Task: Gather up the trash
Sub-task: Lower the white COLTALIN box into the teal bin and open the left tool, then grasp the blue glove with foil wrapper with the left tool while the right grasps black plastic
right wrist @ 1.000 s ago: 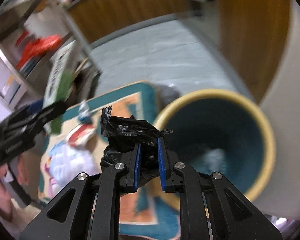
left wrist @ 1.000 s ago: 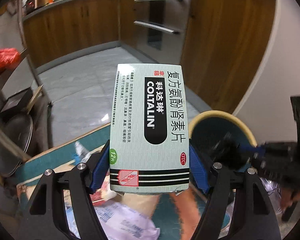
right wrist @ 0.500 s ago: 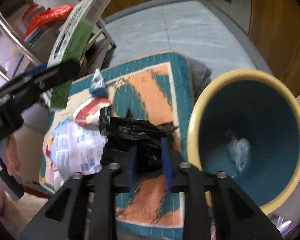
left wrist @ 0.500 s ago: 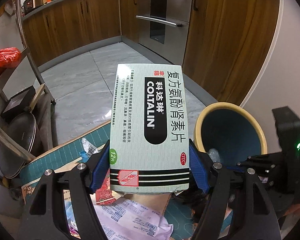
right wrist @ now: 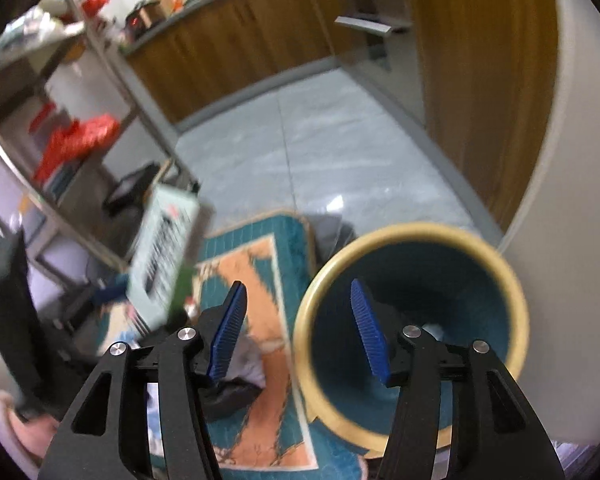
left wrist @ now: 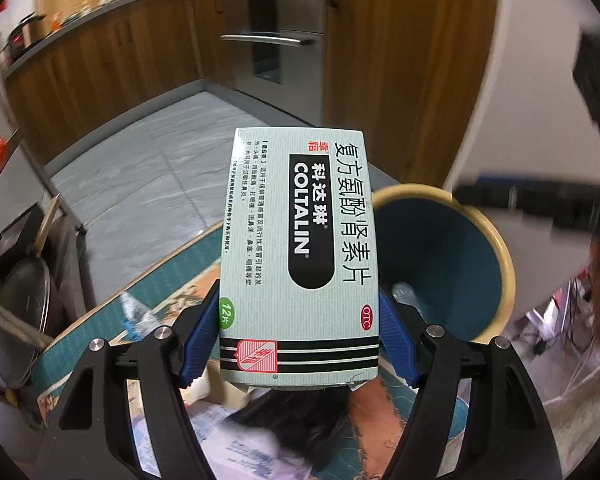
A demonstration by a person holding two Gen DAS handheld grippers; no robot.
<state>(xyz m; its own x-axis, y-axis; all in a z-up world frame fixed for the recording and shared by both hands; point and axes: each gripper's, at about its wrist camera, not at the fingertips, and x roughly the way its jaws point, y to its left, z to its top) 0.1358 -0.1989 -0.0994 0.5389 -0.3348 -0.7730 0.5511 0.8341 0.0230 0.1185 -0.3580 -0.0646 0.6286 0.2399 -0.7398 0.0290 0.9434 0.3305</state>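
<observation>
My left gripper (left wrist: 300, 332) is shut on a pale green Coltalin medicine box (left wrist: 300, 256), held upright just left of the trash bin (left wrist: 492, 240), which is yellow-rimmed and teal inside. My right gripper (right wrist: 300, 328) is open and empty above the bin's (right wrist: 312, 320) left rim. The black plastic bag (right wrist: 228, 396) lies on the rug below its left finger and also shows in the left wrist view (left wrist: 300, 412). The box shows blurred in the right wrist view (right wrist: 164, 264). A crumpled clear wrapper (left wrist: 404, 294) lies inside the bin.
A teal and orange rug (right wrist: 260, 280) lies on the grey tile floor with white paper (left wrist: 240, 440) and a small wrapper (left wrist: 136, 316) on it. A metal rack (right wrist: 60, 120) stands at left. Wooden cabinets (left wrist: 400, 60) and a white wall (right wrist: 560, 160) close the right.
My right gripper opened and let go of the black bag, which now lies on the rug beside the bin. The right gripper rose. My left gripper moved closer to the bin with the box.
</observation>
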